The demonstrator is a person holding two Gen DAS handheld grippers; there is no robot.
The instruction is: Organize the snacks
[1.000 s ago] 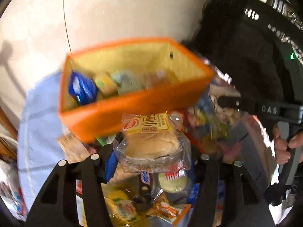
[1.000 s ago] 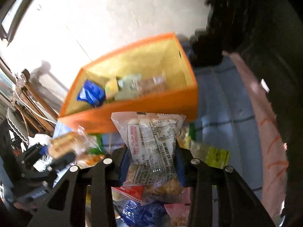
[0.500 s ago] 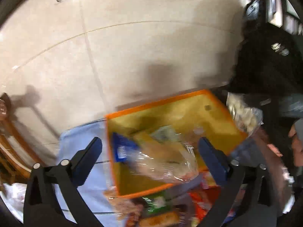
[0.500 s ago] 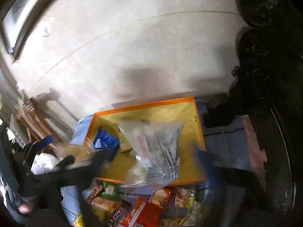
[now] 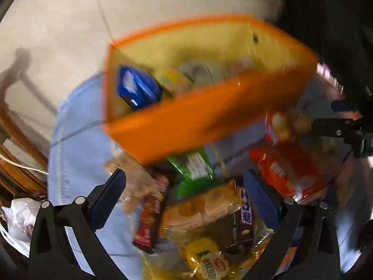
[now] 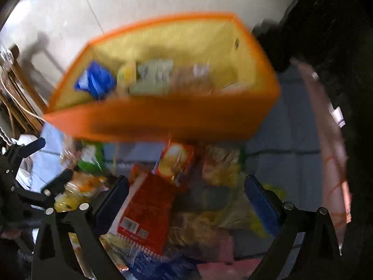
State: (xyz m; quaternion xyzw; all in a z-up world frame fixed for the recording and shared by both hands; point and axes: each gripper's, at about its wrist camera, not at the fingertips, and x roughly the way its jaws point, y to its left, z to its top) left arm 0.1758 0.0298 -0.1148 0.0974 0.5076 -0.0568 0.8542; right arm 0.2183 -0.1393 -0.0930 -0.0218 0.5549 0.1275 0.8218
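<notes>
Tools both wide, nothing gripped: left tool [image 5: 184, 186] and right tool [image 6: 186, 191] hang over crinkly foil snack packets [image 5: 198, 207] heaped on the blue cloth-covered worktop [image 5: 77, 144]. Beyond: boxy orange bin [image 6: 177, 119], yellow lining, a few packets inside.

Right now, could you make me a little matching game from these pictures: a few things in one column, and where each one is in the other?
Things:
1. blue packet
2. green packet
3. bread in clear wrap
4. red packet

Places:
A. between the open right claw's fingers
B. inside the orange box
C. between the open left claw's fingers
D. on the cloth just below the box

Pairs: 1-B, 2-D, 3-C, 4-A
</notes>
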